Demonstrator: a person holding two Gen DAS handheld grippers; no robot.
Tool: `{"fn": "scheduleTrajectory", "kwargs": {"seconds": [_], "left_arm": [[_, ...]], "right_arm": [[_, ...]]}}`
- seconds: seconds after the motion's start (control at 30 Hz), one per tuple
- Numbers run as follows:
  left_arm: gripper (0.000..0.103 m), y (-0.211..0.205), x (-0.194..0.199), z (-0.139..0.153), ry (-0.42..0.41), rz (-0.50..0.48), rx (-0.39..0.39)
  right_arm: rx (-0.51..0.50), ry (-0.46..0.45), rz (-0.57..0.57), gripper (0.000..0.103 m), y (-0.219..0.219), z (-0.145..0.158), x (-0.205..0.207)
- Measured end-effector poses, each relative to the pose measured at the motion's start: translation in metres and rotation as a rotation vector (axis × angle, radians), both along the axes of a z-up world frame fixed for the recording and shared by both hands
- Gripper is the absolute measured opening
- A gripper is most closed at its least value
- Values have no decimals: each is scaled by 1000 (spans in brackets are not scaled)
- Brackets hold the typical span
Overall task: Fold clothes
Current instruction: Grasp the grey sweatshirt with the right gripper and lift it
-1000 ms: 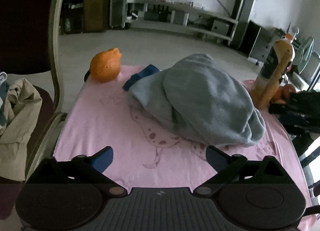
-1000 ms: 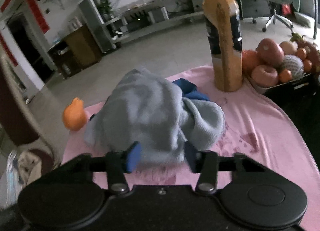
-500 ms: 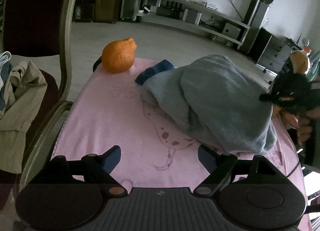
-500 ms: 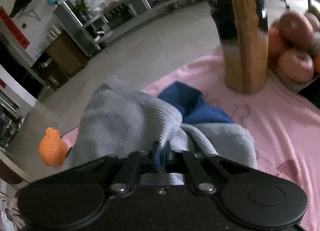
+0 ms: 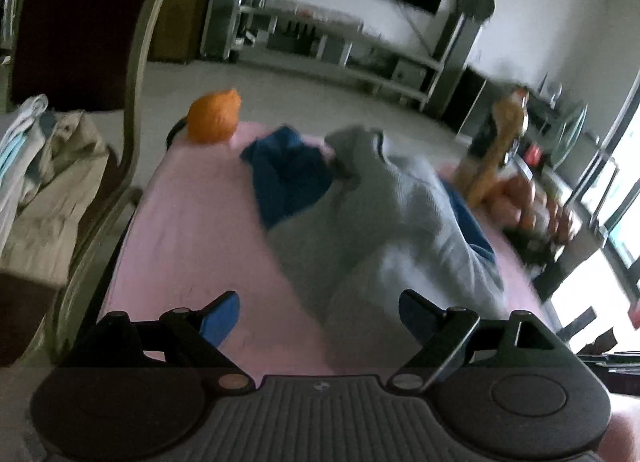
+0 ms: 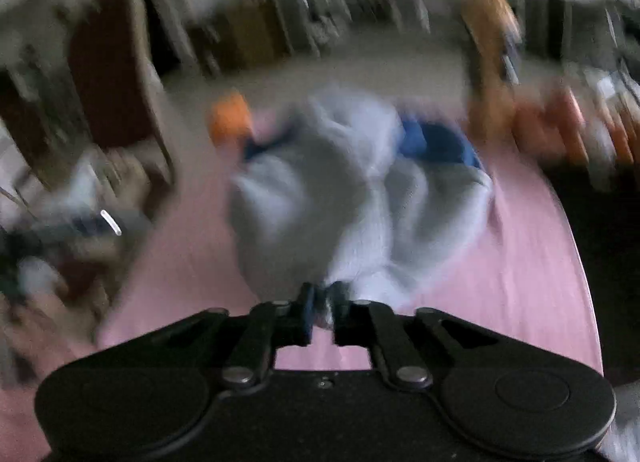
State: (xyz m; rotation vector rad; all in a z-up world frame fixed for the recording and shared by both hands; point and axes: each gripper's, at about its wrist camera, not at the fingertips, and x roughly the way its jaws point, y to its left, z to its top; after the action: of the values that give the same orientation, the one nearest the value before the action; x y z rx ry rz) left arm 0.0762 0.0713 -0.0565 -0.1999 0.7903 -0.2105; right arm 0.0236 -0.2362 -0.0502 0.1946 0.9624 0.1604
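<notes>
A grey knitted garment (image 5: 400, 221) lies stretched across the pink table cover (image 5: 192, 229), with a blue garment (image 5: 288, 181) showing from under its far side. In the blurred right wrist view my right gripper (image 6: 322, 302) pinches a bunched fold of the grey garment (image 6: 320, 189); its jaws are opening slightly with the cloth still between the pads. My left gripper (image 5: 320, 312) hovers over the near part of the cover, its jaws wide and opening. The grey hem lies below between its fingers, untouched by the pads.
An orange fruit (image 5: 214, 117) sits at the far left corner of the cover. A juice bottle (image 5: 500, 141) and a pile of fruit (image 5: 516, 197) stand at the right. A chair (image 5: 132, 81) with beige clothes (image 5: 52, 189) is close on the left.
The right gripper closed on the grey garment and pulled it toward the near edge, stretching the heap flat and uncovering the blue garment. The left gripper moved sideways, still wide.
</notes>
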Motion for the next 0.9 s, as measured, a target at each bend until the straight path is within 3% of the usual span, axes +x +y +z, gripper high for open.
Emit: {"fn": "scheduleTrajectory", "kwargs": {"seconds": [0.1, 0.17, 0.23, 0.27, 0.57, 0.63, 0.77, 0.9], "left_arm": [[88, -3, -9, -8, 37, 4, 11], [92, -6, -12, -11, 44, 18, 27], [92, -10, -11, -17, 62, 37, 46], [92, -12, -11, -20, 71, 47, 55], [89, -11, -9, -56, 138, 72, 20], [89, -7, -8, -59, 135, 77, 11], [89, 6, -5, -62, 114, 96, -9], [90, 19, -2, -66, 97, 112, -1]], "right_arm": [[117, 23, -176, 38, -32, -9, -12], [171, -16, -198, 47, -37, -5, -14], [200, -51, -195, 62, -37, -3, -12], [201, -63, -183, 63, -35, -4, -10], [174, 28, -203, 64, -9, -79, 61], [146, 19, -200, 63, 1, -81, 75], [105, -89, -123, 63, 31, -62, 93], [46, -66, -83, 63, 52, -67, 126]]}}
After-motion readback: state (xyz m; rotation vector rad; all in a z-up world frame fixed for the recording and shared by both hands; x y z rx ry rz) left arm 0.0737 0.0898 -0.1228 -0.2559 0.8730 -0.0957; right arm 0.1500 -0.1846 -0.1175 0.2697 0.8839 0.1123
